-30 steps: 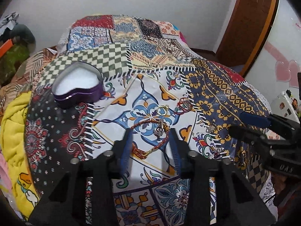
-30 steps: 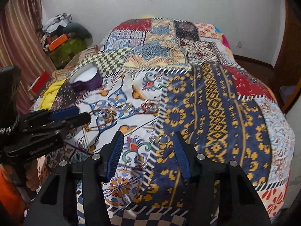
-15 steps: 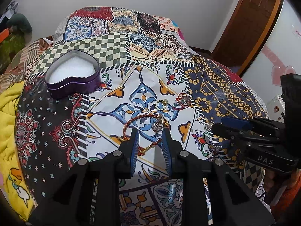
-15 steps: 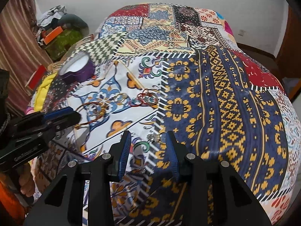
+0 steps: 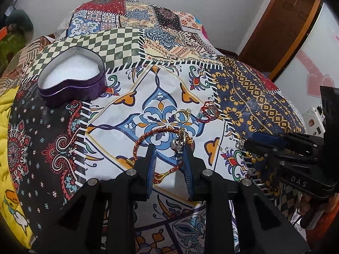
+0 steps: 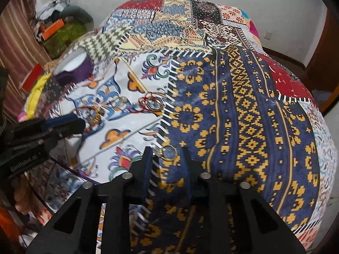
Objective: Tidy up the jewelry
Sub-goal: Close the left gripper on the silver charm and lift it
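Left gripper (image 5: 169, 148) fingers, part-spread, straddle the bracelet (image 5: 146, 137) on the bed (image 5: 254, 97); contact unclear. Right gripper (image 6: 167, 154) fingers are closing around the ring (image 6: 168, 152), not yet pinched

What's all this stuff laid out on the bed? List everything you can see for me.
Heart-shaped tin: one, purple, open, white lining, far left on the quilt.
Braided bracelet: one, red-gold, silver charms, lies between the left gripper's fingers.
Ring: one, gold, beyond the bracelet.
Red cord piece: one, red, right of the ring.
Hoop earring: one, gold, between the right gripper's fingers.
Small earrings: about two, silvery, near the right gripper's tips.
Patchwork quilt: one, multicoloured, covers the bed.
Yellow blanket: one, left edge.
Door: one, brown, far right.
Left gripper: black, blue pads, narrowed.
Right gripper: black, closing.
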`<action>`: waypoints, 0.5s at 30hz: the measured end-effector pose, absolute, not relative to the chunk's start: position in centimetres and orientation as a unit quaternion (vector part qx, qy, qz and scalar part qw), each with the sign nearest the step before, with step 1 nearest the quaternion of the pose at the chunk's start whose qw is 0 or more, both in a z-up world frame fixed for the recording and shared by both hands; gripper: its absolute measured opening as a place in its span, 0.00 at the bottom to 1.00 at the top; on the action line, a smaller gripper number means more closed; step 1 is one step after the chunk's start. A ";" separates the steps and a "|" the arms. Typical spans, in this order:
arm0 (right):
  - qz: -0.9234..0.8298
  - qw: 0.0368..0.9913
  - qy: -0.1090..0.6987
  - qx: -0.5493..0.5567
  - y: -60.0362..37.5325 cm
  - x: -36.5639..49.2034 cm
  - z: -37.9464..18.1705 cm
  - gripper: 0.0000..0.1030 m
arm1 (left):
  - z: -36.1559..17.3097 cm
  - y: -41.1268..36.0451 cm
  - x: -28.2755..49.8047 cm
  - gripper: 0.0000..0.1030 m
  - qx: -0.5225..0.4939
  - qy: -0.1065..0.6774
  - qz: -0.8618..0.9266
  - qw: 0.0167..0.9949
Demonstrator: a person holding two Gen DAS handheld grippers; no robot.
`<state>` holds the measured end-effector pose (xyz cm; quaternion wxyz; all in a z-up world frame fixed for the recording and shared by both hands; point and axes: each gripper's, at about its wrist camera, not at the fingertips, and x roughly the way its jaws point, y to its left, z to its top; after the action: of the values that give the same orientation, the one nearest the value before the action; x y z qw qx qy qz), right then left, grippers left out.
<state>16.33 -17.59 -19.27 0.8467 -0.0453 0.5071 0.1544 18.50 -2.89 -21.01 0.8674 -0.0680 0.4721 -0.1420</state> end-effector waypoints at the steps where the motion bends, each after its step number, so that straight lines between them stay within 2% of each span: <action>1: 0.154 0.845 0.509 -0.052 -17.6 16.3 -19.4 0.16 | -21.1 -2.9 18.6 0.24 -0.068 0.473 -0.142 0.867; 15: 0.160 0.841 0.510 -0.085 -16.4 16.8 -19.9 0.16 | -21.5 -4.3 19.6 0.24 -0.053 0.473 -0.145 0.867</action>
<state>16.76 -16.42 -19.88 0.8411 -0.0848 0.5096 0.1600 19.58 -4.25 -21.51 0.8674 -0.0530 0.4729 -0.1452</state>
